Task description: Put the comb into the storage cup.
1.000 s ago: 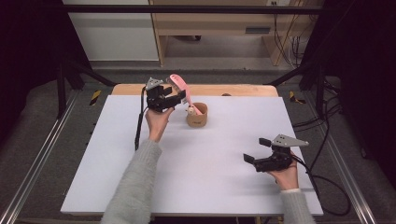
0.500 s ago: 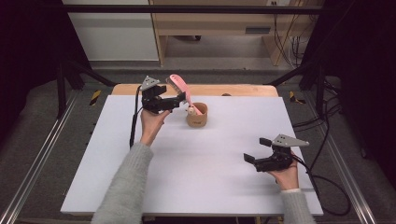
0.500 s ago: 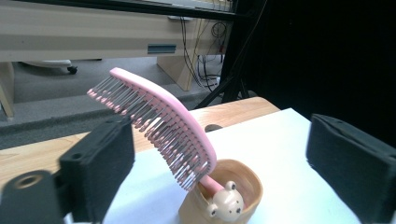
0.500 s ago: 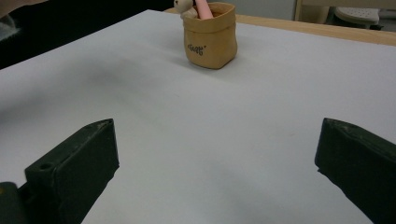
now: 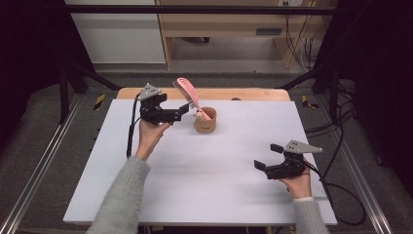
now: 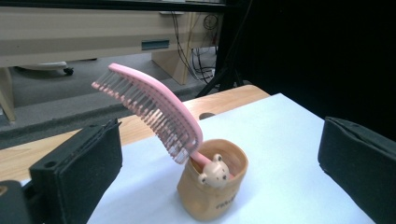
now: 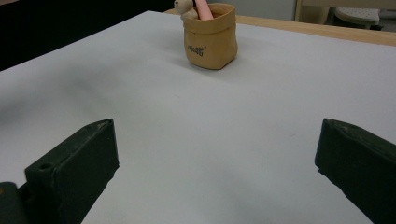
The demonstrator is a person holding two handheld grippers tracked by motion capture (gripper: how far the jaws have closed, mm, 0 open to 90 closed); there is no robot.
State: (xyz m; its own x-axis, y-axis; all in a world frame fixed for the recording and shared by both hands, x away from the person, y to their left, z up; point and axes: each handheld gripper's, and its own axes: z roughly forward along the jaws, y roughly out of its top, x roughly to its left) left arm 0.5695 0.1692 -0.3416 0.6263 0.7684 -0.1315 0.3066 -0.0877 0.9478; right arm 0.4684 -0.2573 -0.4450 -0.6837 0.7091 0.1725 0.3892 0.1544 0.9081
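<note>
Both claws wide: left claw (image 5: 181,111) beside pink comb (image 6: 154,112) in tan pouch (image 5: 205,121), right claw (image 5: 269,156) near-right on surface (image 5: 219,185).

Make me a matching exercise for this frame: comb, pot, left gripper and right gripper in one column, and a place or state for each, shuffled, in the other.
Things:
1. comb
2. pot
3. left gripper
4. right gripper

Places or states:
A. open, at the near right of the table, far from the pot
B. stands on the table toward its far edge
C. pink, leans out of the pot
D. open, beside the pot, facing it

Pairs: 1-C, 2-B, 3-D, 4-A
</note>
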